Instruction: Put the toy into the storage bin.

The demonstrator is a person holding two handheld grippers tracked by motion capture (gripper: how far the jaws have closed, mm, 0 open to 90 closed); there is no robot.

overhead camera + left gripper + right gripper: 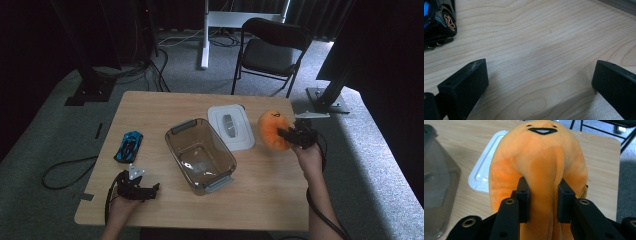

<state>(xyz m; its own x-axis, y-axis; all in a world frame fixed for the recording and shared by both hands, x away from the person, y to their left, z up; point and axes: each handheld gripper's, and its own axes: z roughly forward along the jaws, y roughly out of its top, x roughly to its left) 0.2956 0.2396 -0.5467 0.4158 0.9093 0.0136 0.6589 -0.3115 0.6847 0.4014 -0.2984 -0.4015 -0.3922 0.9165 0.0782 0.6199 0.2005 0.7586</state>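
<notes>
Pinching plush toy [541,167] (base hidden).

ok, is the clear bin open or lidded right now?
Open. The clear bin has no lid on; its white lid lies flat on the table beside it. The bin looks empty.

High view overhead, forward-down; tongs views close, table [150,107] shared.

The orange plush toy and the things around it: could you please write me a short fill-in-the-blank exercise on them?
1. The right tongs are shut on the ____ plush toy.
2. The left tongs stand ____ over bare wood, holding nothing.
3. The white lid lies on the table beside the clear ____.
4. The toy car is mostly ____ in colour.

Missing words: orange; open; container; blue
</notes>
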